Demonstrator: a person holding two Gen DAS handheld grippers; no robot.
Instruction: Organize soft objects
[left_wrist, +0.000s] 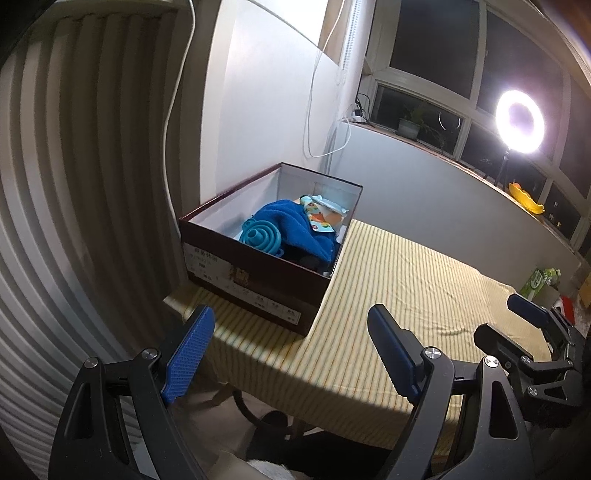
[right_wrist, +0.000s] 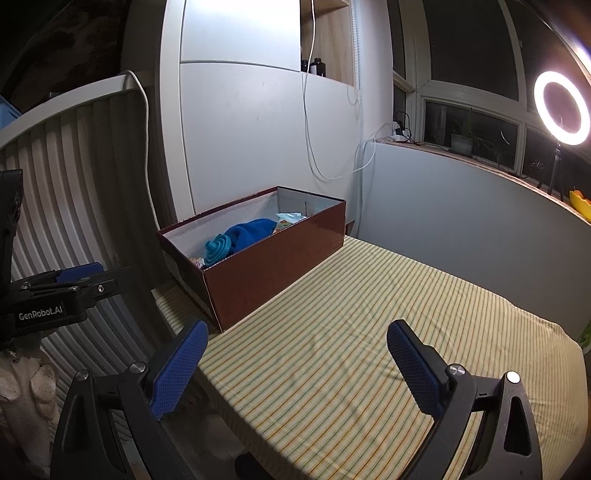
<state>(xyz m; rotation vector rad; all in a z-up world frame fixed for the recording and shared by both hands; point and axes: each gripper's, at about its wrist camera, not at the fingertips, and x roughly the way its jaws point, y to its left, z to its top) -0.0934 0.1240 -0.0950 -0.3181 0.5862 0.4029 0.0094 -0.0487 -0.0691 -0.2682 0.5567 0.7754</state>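
Observation:
A dark red cardboard box (left_wrist: 255, 284) (right_wrist: 273, 258) stands at the table's far left corner. Inside lie a blue fluffy towel (left_wrist: 295, 229) (right_wrist: 251, 230), a teal collapsible funnel (left_wrist: 260, 236) (right_wrist: 218, 251) and a patterned cloth (left_wrist: 319, 218) (right_wrist: 290, 219). My left gripper (left_wrist: 291, 354) hovers open and empty over the table's near edge, in front of the box. My right gripper (right_wrist: 297, 369) is open and empty above the striped cloth, to the right of the box. The right gripper's fingers (left_wrist: 528, 312) show at the left wrist view's right edge.
A yellow striped tablecloth (right_wrist: 369, 332) covers the table. A ribbed white radiator (left_wrist: 55, 184) stands left, with a cable (left_wrist: 177, 92) hanging by it. A ring light (right_wrist: 561, 107), potted plant (right_wrist: 461, 142) and yellow object (left_wrist: 524, 197) sit along the windowsill. A green carton (left_wrist: 535, 282) lies far right.

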